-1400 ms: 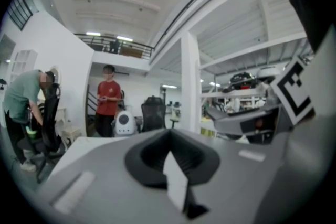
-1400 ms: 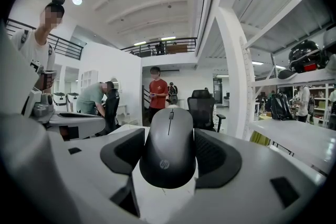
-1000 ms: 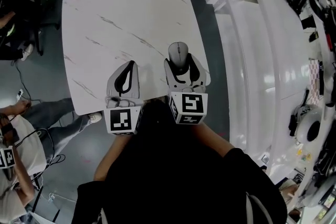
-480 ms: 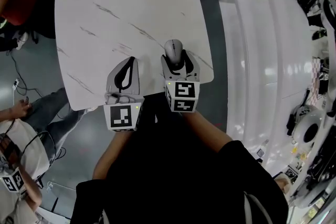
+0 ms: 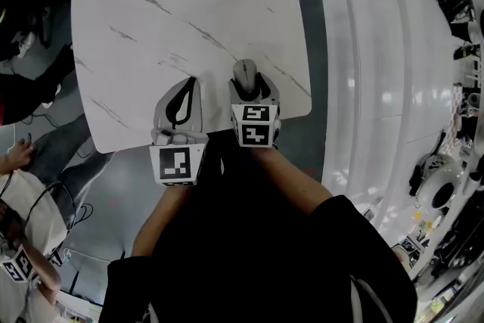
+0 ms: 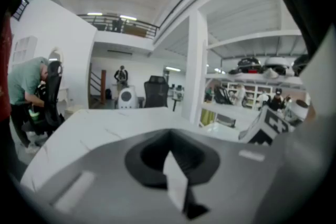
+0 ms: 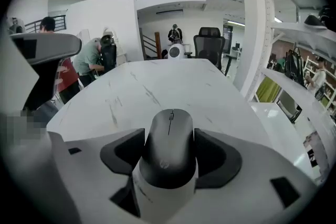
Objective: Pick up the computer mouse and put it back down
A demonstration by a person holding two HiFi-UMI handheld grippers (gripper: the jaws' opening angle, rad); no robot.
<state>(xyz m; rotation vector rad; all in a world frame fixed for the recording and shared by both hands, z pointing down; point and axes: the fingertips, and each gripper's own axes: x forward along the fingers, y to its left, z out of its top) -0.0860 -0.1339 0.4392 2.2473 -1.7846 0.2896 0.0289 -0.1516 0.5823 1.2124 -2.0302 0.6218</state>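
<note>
1. The right claw (image 7: 169, 159) is clamped on the grey mouse (image 7: 169, 136), one pad on each side, over the near right part of the counter (image 5: 166, 4).
2. To do this well, I'd hold the mouse level, lower it straight down, and release only once it sits flat.
3. The left claw (image 5: 185, 96) is closed on nothing, by the counter's near edge.
4. I can't tell whether the mouse's underside touches the counter, because the claw hides it.

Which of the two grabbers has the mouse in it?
The right gripper: its jaws are closed on the sides of the grey mouse. The left gripper beside it is shut with nothing between its jaws.
</note>
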